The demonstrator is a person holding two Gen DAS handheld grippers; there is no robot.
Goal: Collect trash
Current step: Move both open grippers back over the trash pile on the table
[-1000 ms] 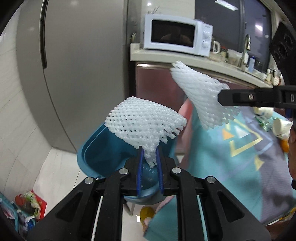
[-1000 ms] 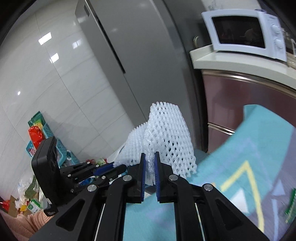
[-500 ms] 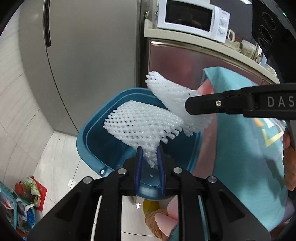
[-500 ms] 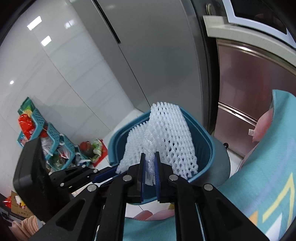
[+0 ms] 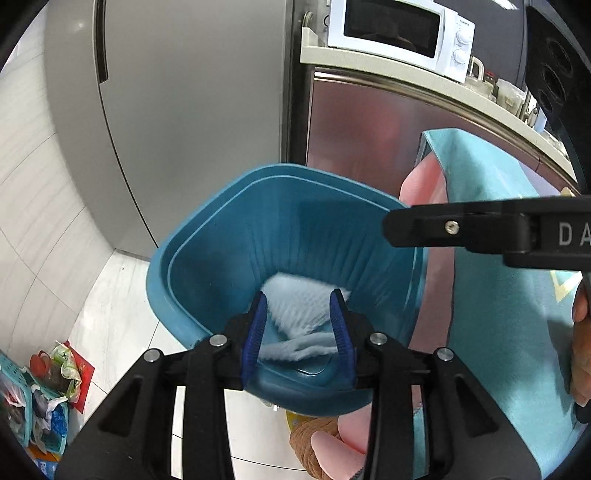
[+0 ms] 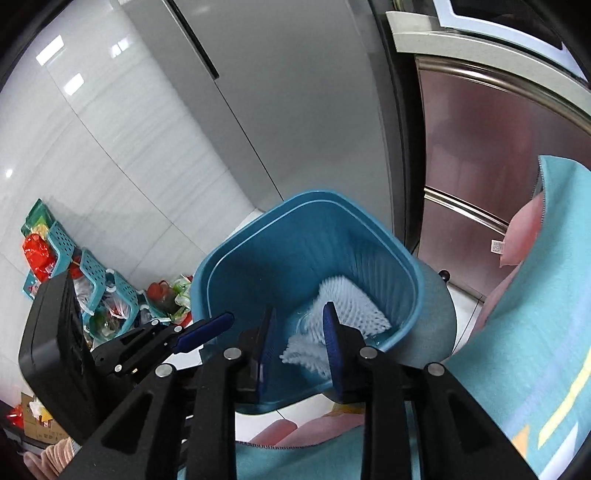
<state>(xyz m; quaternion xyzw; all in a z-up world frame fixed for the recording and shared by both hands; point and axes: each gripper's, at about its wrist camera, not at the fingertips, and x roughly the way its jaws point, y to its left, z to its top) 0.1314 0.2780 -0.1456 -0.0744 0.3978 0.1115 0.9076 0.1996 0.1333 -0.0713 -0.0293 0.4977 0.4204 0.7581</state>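
Left gripper (image 5: 299,325): held over the bin, blue-padded jaws spread wide, nothing between them.
Right gripper (image 6: 299,343): also above the bin, jaws parted and holding nothing; in the left view its black finger reaches across from the right, over the rim.
Foam nets (image 6: 343,317): two white mesh sleeves lying loose inside the bin, blurred, resting toward the bottom and against the ribbed wall.
Bin (image 5: 207,236): blue plastic, open top, standing on pale floor tiles just beside the table edge.
Tablecloth (image 5: 491,295): teal, draped over a pink layer, right of the bin.
Fridge (image 5: 184,110): grey, behind the bin.
Microwave (image 5: 399,33): white, on the counter above a steel cabinet.
Baskets (image 6: 92,273): teal, stuffed with bags, on the floor by the wall, well apart from the bin.
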